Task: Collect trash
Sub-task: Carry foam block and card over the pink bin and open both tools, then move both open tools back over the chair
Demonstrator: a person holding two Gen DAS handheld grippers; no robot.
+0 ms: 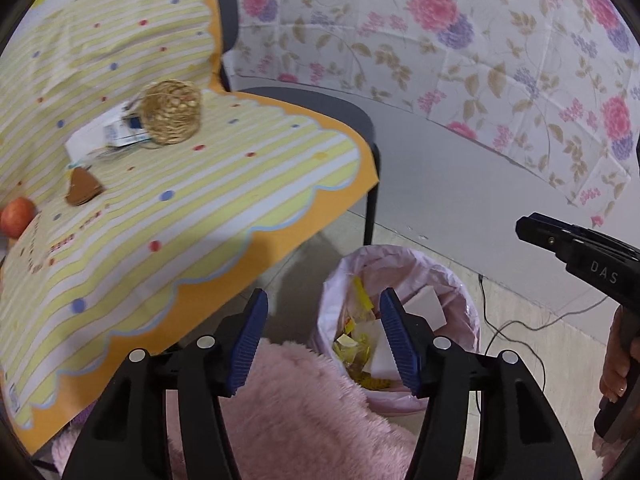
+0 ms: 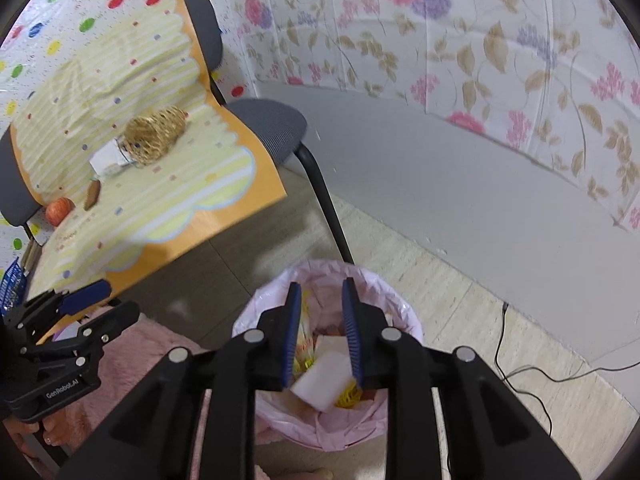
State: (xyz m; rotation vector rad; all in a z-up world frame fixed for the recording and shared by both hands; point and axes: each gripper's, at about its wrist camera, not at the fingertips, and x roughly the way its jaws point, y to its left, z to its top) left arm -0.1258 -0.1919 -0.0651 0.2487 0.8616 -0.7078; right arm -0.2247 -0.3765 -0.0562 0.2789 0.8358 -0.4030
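Left wrist view: the left hand-held gripper (image 1: 324, 340) hangs released, nothing between its blue pads, above a round bin lined with a pink plastic bag (image 1: 460, 280) holding yellow wrappers (image 1: 352, 344) and white foam blocks (image 1: 430, 306). Right hand-held gripper (image 2: 320, 332) is slightly parted, empty, over that bin.

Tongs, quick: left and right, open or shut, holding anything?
Left tongs: open, nothing between the pads, over the bin.
Right tongs: open a little, nothing gripped, also over the bin.

Right tongs (image 2: 320, 332) parted, empty — above pink-lined trash bin (image 2: 404, 320) of scraps.
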